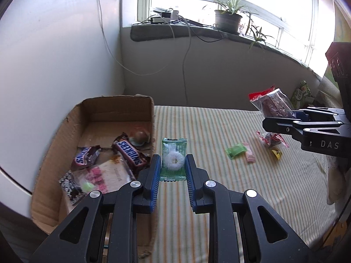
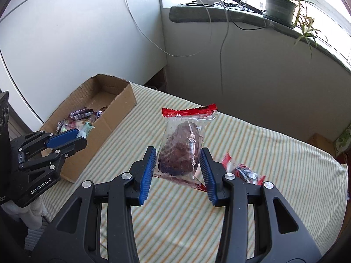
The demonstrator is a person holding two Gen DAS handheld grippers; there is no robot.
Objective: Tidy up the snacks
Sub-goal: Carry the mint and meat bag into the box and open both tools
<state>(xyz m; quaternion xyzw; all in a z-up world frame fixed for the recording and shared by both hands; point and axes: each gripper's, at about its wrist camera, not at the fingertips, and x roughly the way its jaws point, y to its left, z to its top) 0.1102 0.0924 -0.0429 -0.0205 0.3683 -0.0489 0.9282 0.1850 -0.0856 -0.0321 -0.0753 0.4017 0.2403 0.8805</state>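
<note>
At ten o'clock the cardboard box point(image 2: 103, 118) awaits snacks: left gripper point(image 1: 173, 166) clamps green packet point(image 1: 174, 160), right gripper point(image 2: 178, 168) clamps brown cake point(image 2: 181, 151).

In the right wrist view the cardboard box point(image 2: 105, 118) wall hides most of its snacks, and the left gripper point(image 2: 72, 134) covers the rest. The yellow candy point(image 1: 276, 153) print is too small to read. The plant point(image 2: 283, 4) is cut off above.
</note>
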